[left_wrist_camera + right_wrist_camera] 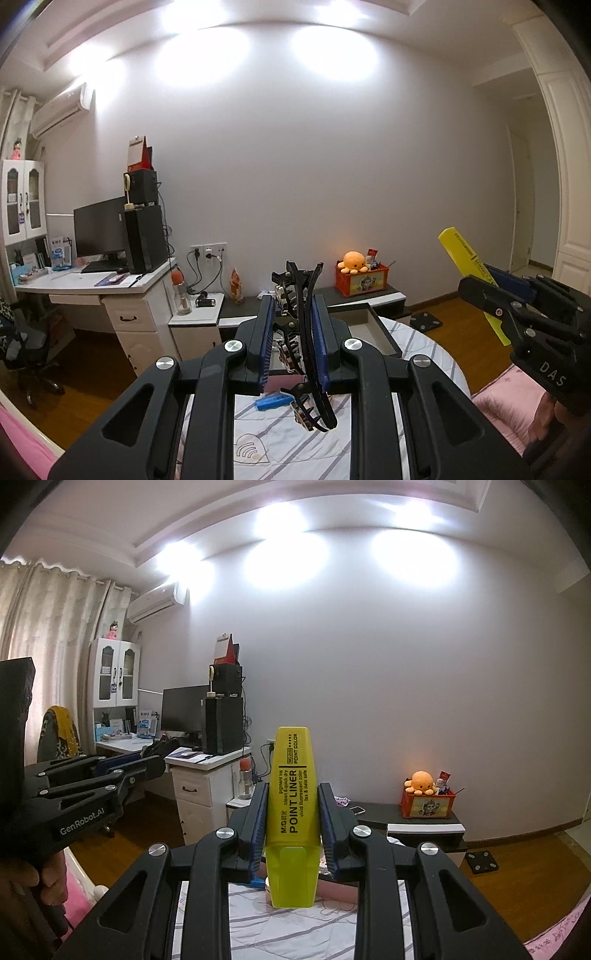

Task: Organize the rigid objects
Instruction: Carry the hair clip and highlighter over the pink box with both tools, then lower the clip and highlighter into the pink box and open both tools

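Observation:
My left gripper (293, 308) is shut on a black hair claw clip (308, 332) with metal teeth, held upright above the bed. My right gripper (293, 794) is shut on a yellow highlighter (291, 801) marked POINT LINER, which stands up between the pads. In the left wrist view the right gripper (491, 284) shows at the right with the highlighter (467, 254) sticking up. In the right wrist view the left gripper (155, 755) shows at the left. A small blue object (273, 400) lies on the striped sheet below the clip.
A dark-rimmed open box (373, 325) sits on the striped bedsheet (266, 439) ahead. Beyond stand a low cabinet (369, 299) with an orange toy crate (362, 280), a white desk (110, 284) with a monitor, and an office chair (26, 350). Pink bedding (509, 406) lies at the right.

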`<state>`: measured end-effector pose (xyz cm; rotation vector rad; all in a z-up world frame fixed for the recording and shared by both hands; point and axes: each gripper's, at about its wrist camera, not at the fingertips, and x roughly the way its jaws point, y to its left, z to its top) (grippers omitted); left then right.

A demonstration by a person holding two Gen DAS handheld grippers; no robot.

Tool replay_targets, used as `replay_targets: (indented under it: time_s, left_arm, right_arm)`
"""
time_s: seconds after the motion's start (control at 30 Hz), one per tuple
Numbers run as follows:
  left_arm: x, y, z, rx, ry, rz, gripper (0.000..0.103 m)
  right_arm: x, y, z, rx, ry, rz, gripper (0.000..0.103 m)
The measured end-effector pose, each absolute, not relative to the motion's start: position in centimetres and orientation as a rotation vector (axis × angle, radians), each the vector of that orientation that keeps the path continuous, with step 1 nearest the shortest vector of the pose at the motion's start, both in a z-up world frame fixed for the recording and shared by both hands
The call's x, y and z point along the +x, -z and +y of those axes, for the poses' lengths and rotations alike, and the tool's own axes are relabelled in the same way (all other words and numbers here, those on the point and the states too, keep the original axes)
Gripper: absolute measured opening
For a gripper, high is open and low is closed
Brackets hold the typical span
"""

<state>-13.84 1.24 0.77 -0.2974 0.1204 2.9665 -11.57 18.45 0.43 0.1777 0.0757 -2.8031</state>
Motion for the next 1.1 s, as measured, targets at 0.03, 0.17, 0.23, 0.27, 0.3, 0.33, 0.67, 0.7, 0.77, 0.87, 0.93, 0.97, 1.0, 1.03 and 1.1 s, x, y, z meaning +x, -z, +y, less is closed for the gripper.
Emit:
replay_targets:
  time_s: [0.03,0.17,0.23,0.27,0.3,0.33,0.67,0.7,0.77,0.87,0.93,0.97,1.0,1.03,1.1]
  left_arm:
    - [-14.0,-0.7,1.2,-0.299,-2.969,0.119,0.02]
    - [-14.7,-0.6,1.2,-0.312,-2.974,0.127,0.02]
    - [-15.0,-0.6,1.3,-0.314,-2.97,0.13,0.02]
    - [-15.2,-0.6,1.4,-0.313,-2.971,0.13,0.02]
    - [-15.6,-0.6,1.5,-0.309,-2.975,0.129,0.02]
    - [-15.8,-0.7,1.6,-0.313,-2.968,0.136,0.02]
    - [-21.0,-0.1,3.3,-0.362,-2.953,0.178,0.02]
    - [-21.7,0.2,3.6,-0.374,-2.949,0.188,0.02]
    - [-23.2,0.9,4.3,-0.408,-2.933,0.202,0.02]
    - [-25.9,2.2,5.6,-0.468,-2.911,0.227,0.02]
    - [-28.1,3.3,6.4,-0.514,-2.89,0.237,0.02]
    - [-29.2,3.9,6.8,-0.535,-2.879,0.242,0.02]
    - [-30.1,4.3,7.1,-0.555,-2.869,0.243,0.02]
    - [-31.2,5.0,7.4,-0.58,-2.858,0.244,0.02]
    - [-32.8,6.1,8.0,-0.624,-2.834,0.242,0.02]
  right_arm:
    - [-11.7,-0.4,18.5,0.181,2.801,0.074,0.027]
    - [-12.3,-0.1,18.7,0.199,2.796,0.068,0.027]
    - [-12.8,0.1,18.7,0.207,2.795,0.067,0.027]
    - [-12.9,0.0,18.7,0.207,2.794,0.065,0.027]
    - [-13.2,0.1,18.8,0.209,2.794,0.065,0.027]
    - [-13.4,0.1,18.8,0.209,2.794,0.065,0.027]
    - [-17.5,0.6,19.7,0.245,2.794,0.047,0.027]
    - [-18.2,0.9,19.8,0.255,2.796,0.044,0.027]
    - [-19.5,1.4,19.9,0.281,2.792,0.037,0.027]
    - [-21.9,2.6,20.4,0.331,2.791,0.018,0.027]
    - [-23.4,3.4,20.7,0.362,2.794,0.005,0.027]
    - [-24.3,3.8,20.9,0.385,2.791,-0.003,0.027]
    - [-25.4,4.4,21.0,0.409,2.789,-0.012,0.027]
    - [-26.4,4.9,21.2,0.43,2.79,-0.018,0.027]
    - [-28.1,6.0,21.4,0.471,2.785,-0.027,0.027]
